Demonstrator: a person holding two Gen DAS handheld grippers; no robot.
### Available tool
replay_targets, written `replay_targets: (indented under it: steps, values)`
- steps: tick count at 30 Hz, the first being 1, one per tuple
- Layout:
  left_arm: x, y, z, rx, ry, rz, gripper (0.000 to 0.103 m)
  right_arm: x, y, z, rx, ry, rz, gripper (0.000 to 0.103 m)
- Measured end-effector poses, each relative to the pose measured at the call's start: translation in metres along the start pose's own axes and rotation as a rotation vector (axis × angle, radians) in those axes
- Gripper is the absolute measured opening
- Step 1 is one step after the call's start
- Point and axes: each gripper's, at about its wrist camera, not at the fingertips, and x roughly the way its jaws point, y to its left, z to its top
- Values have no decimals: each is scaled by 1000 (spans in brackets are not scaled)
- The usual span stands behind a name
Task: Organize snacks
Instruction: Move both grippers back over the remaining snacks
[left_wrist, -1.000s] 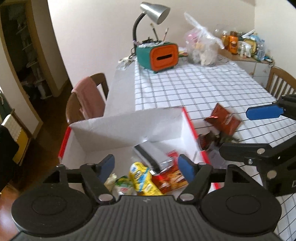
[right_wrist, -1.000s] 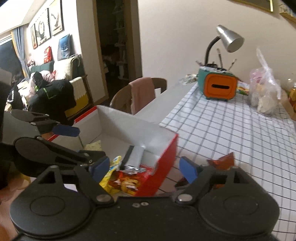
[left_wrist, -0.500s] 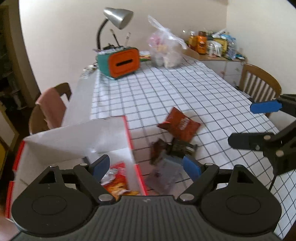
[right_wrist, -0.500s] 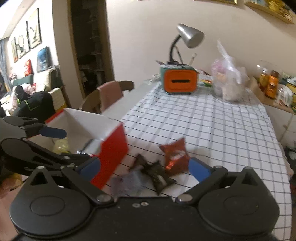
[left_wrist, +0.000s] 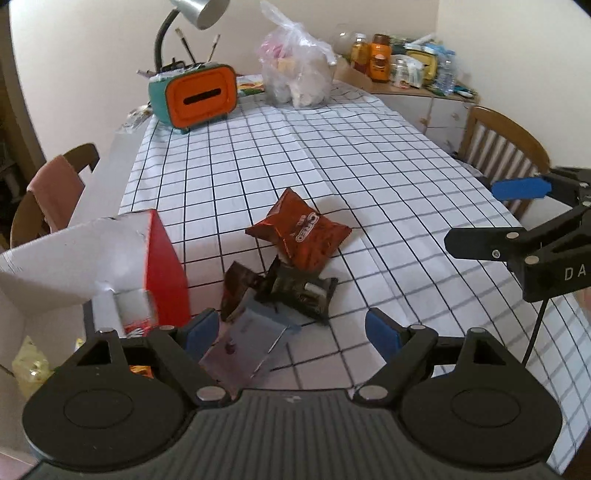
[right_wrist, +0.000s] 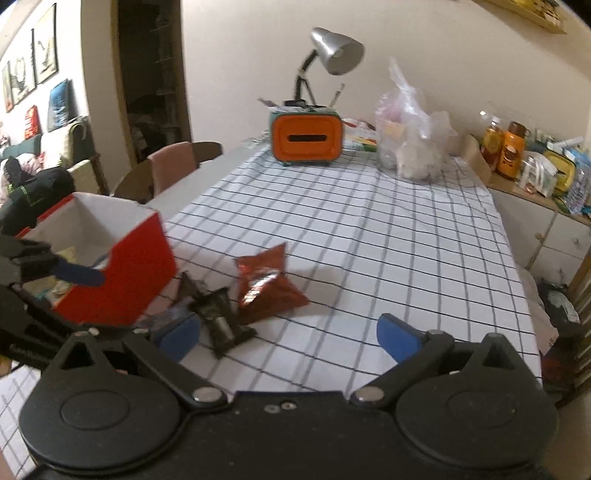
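Observation:
A red Oreo bag (left_wrist: 301, 233) lies on the checked tablecloth (left_wrist: 332, 155), also in the right wrist view (right_wrist: 264, 288). Dark snack packets (left_wrist: 295, 290) and a grey-blue packet (left_wrist: 251, 332) lie just in front of it. A red box with a white inside (left_wrist: 162, 269) stands at the left and holds several snacks; it also shows in the right wrist view (right_wrist: 122, 273). My left gripper (left_wrist: 291, 334) is open and empty above the grey-blue packet. My right gripper (right_wrist: 288, 338) is open and empty, right of the dark packets (right_wrist: 219, 317).
An orange and teal tissue box (left_wrist: 195, 98), a desk lamp (left_wrist: 192, 14) and a plastic bag (left_wrist: 299, 70) stand at the table's far end. A sideboard with jars (left_wrist: 402, 70) is behind. Wooden chairs stand at the left (left_wrist: 55, 192) and right (left_wrist: 502, 147).
Both grippers have swung right, away from the box's inside toward the snacks on the tablecloth. Both stayed open and empty.

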Motion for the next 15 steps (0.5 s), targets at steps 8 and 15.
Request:
replay_targets:
  steps: [8,15]
  values:
    - [45,-20,15,-165,56,78,87,22,-47,0,93,1,-44,101]
    - [84,-35,22,-232,81,134,86,27,-65,-8,120,0,-37,100]
